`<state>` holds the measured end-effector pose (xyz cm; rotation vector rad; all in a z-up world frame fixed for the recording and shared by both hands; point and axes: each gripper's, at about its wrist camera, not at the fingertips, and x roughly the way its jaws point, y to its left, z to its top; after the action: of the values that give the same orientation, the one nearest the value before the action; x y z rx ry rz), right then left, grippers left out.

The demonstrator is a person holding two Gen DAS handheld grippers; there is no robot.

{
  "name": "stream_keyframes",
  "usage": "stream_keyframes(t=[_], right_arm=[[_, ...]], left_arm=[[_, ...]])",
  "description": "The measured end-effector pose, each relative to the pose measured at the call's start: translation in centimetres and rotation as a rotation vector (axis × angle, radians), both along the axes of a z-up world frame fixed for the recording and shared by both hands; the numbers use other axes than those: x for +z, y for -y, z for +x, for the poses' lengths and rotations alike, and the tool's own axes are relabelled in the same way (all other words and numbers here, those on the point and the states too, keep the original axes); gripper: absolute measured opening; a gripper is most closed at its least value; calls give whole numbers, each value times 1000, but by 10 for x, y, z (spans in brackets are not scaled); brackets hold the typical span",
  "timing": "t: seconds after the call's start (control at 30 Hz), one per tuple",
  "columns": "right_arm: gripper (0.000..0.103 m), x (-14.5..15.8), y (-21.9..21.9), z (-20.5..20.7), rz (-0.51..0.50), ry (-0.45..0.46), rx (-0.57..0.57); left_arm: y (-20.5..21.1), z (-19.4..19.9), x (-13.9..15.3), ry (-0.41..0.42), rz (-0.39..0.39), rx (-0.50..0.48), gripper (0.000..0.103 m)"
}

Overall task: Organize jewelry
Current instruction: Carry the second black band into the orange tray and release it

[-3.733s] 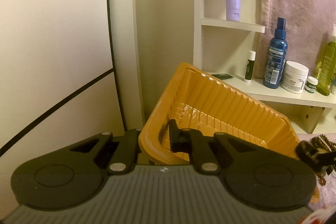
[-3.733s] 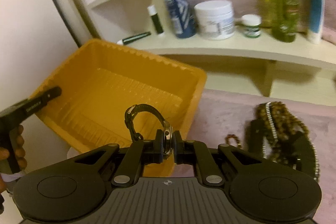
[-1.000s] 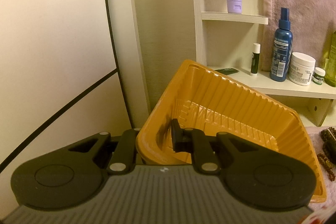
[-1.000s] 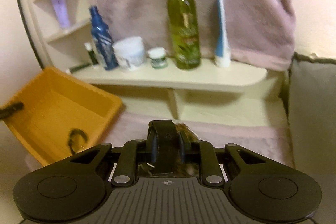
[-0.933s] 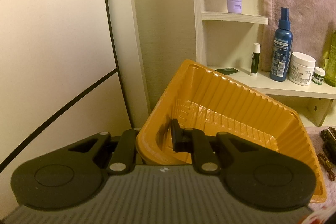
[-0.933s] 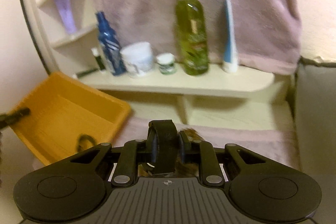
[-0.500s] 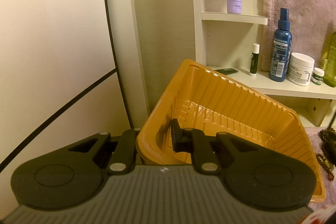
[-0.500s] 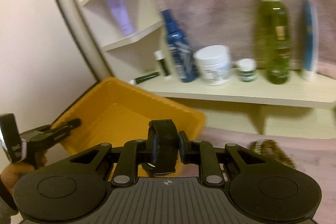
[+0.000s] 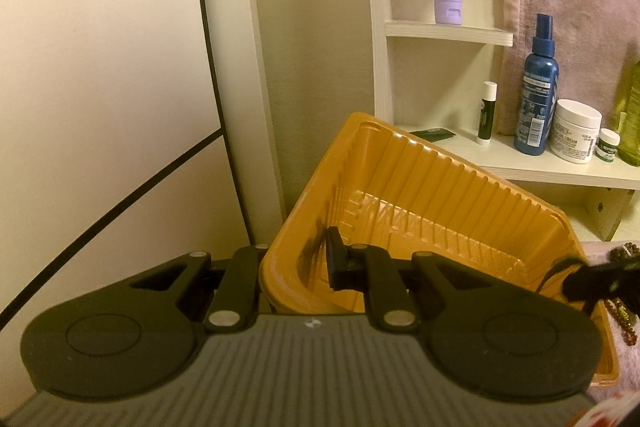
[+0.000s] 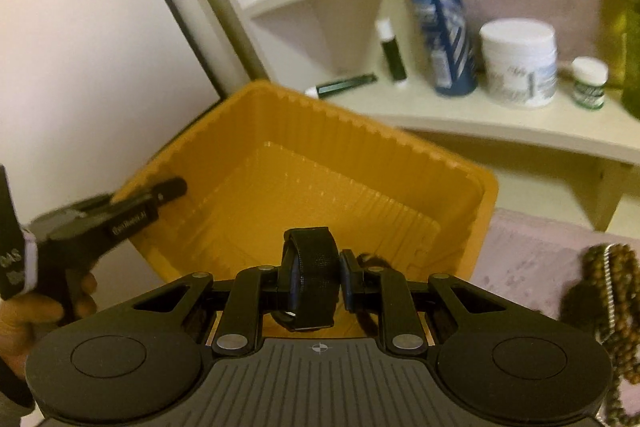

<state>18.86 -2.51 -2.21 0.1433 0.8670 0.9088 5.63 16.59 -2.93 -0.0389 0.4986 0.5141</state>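
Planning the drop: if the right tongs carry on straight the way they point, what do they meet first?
Probably the orange tray: the right tongs, shut on the black band, point into its open inside, so its floor or far wall comes first. Depth is unclear.

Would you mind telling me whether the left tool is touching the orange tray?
Touching. The left wrist view shows the left tool shut on the orange tray, one finger inside the near wall and one outside; the right wrist view shows its finger on that rim.
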Motion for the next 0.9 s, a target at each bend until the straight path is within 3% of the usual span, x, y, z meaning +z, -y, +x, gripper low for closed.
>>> stream_keyframes(t=[0.43, 0.5, 0.57, 0.6, 0.9], right_arm=[[21, -23, -24, -1, -99, -19, 36], [29, -22, -25, -2, -104, -28, 36], [52, -20, -24, -3, -90, -29, 38], [55, -17, -23, -4, -76, -20, 30], [56, 27, 17, -17, 29, 116, -60]], left_arm=[[-1, 1, -1, 0, -5, 3, 14], [-1, 1, -1, 0, -4, 2, 14], [-1, 1, -1, 0, -5, 3, 14], [-1, 0, -1, 0, -6, 3, 14], [-1, 1, -1, -2, -3, 2, 14]])
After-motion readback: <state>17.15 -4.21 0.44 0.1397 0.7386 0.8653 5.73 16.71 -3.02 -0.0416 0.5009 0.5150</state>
